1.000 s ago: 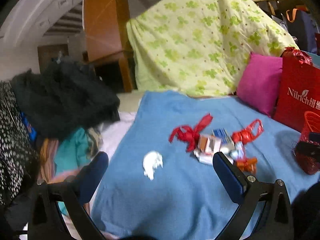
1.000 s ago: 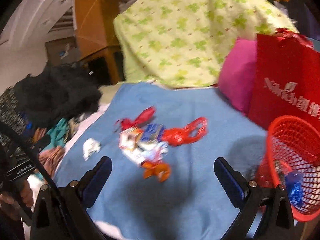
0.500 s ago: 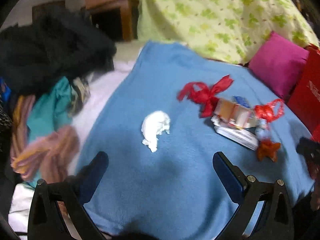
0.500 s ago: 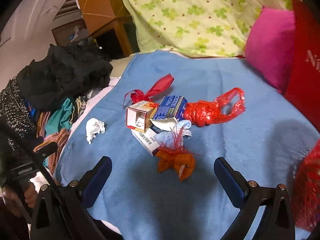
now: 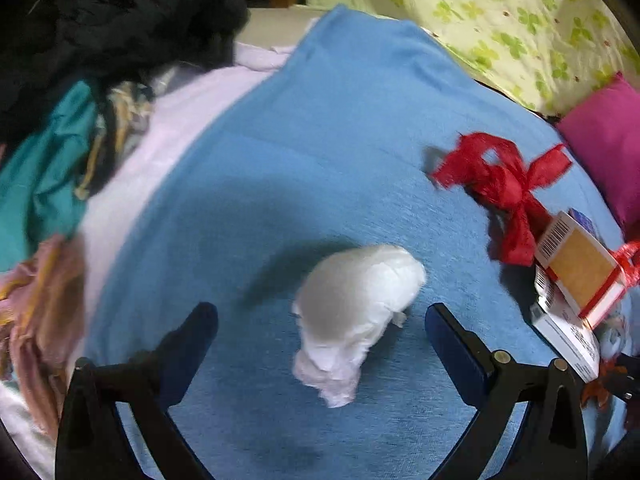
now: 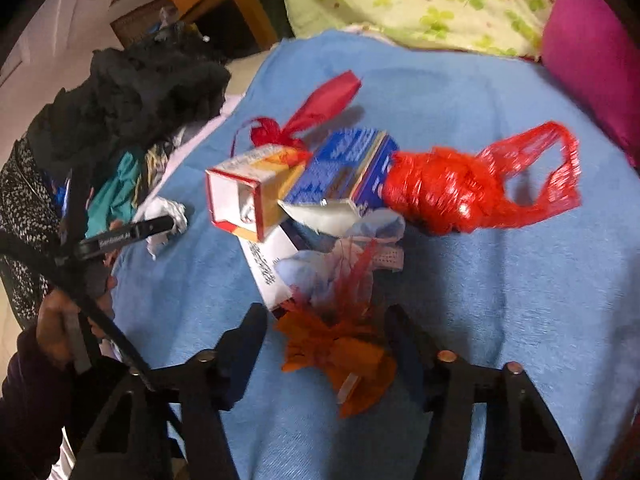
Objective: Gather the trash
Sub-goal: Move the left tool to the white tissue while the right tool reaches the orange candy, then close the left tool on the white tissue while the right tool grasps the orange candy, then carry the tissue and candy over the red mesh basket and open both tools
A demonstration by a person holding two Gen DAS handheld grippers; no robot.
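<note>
A crumpled white tissue [image 5: 352, 312] lies on the blue blanket [image 5: 320, 140], and my left gripper [image 5: 318, 320] stands wide open astride it without touching it. In the right wrist view a crumpled orange wrapper [image 6: 340, 352] sits between the fingers of my right gripper [image 6: 326, 330]. Its jaws are closing, with a small gap still visible at the left pad. Just beyond lies a heap of trash: an open carton [image 6: 248, 196], a blue box [image 6: 344, 164], a knotted red plastic bag [image 6: 460, 196] and a red ribbon-like bag [image 6: 320, 104].
Dark and teal clothes [image 5: 80, 80] are piled along the left of the bed. A pink pillow [image 5: 608, 148] and a green-flowered cover [image 5: 500, 20] lie at the back right. A hand [image 6: 56, 320] holds the left tool at the left edge.
Both grippers have come down and forward toward the blanket. The left now straddles the tissue. The right jaws have narrowed around the orange wrapper, and the red basket has left the view.
</note>
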